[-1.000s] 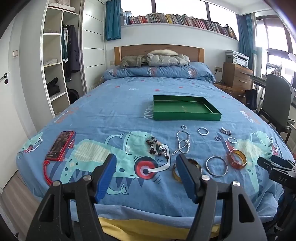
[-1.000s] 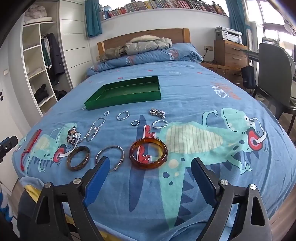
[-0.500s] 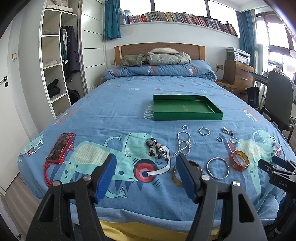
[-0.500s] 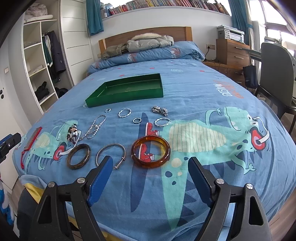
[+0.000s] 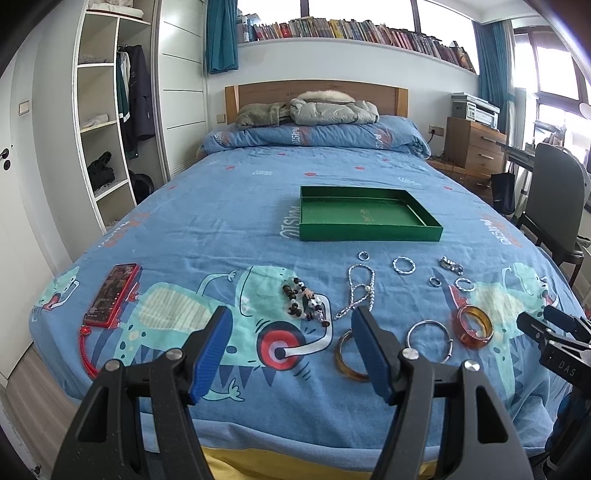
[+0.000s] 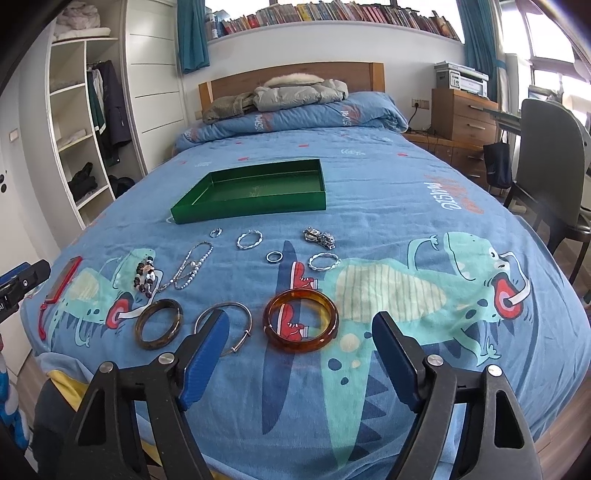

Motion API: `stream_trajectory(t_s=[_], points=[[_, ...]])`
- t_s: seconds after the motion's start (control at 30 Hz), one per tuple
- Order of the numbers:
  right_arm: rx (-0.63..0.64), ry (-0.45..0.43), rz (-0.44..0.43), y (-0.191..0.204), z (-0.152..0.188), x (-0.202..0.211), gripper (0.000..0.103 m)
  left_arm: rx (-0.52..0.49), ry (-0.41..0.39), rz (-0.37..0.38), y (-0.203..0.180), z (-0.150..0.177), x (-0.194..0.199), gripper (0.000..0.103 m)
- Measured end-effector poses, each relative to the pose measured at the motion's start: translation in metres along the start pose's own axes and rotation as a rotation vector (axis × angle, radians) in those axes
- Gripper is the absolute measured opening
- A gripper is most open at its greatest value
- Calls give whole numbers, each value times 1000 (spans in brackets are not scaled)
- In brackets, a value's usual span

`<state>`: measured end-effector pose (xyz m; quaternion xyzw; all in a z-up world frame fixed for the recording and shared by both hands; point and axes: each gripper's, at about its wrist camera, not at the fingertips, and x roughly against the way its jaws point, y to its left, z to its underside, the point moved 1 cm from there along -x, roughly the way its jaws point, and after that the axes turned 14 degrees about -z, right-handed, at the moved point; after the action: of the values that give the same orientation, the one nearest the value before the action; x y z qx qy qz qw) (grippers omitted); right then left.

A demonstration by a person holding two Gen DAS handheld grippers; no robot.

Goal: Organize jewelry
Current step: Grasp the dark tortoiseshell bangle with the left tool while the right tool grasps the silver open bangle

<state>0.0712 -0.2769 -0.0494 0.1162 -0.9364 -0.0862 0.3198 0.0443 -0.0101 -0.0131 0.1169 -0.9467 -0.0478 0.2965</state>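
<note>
The near edge of the bed (image 6: pixel 369 424) is crowded by three bangles in a row: a brown bangle (image 6: pixel 159 324), a silver bangle (image 6: pixel 226 325) and an amber bangle (image 6: pixel 301 320). Behind them, rings (image 6: pixel 275 257) and a chain (image 6: pixel 190 266) are scattered close together, leaving narrow gaps. Open cover is found to the right of the amber bangle. The green tray (image 6: pixel 255 201) is unobstructed from above.

Bedroom setting. Bed (image 5: pixel 229 206) with blue dinosaur-print cover; red phone (image 5: pixel 112 294) lying near its left edge. Grey jacket (image 5: pixel 332 109) heaped against the wooden headboard (image 5: pixel 314 88). Bookshelf (image 5: pixel 351 31) above; open wardrobe (image 5: pixel 107 122) at left; wooden drawers (image 5: pixel 471 146) and chair (image 5: pixel 554 199) at right.
</note>
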Motion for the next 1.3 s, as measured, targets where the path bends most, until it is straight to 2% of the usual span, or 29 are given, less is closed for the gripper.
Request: stream_trajectory(t_s=[0.53,0.7,0.8,1.07,1.3], points=[[7,1,18,-8,-13,-4,71,-43,59,20,-15,-3,-22,65],[5,11,19,-13,-17,-6,65,-53,67,19,-17,-2,-28,65],[3,20,-5,-12,-16,-9,57,-65,89,25,-19,3,-36,65],[-49,99,-109,0,8,-33,51,-62,204,58,-20,29,-70,65],[-88,197,-228,17,32,-61,42,-28,300,151,-24,42,-93,65]])
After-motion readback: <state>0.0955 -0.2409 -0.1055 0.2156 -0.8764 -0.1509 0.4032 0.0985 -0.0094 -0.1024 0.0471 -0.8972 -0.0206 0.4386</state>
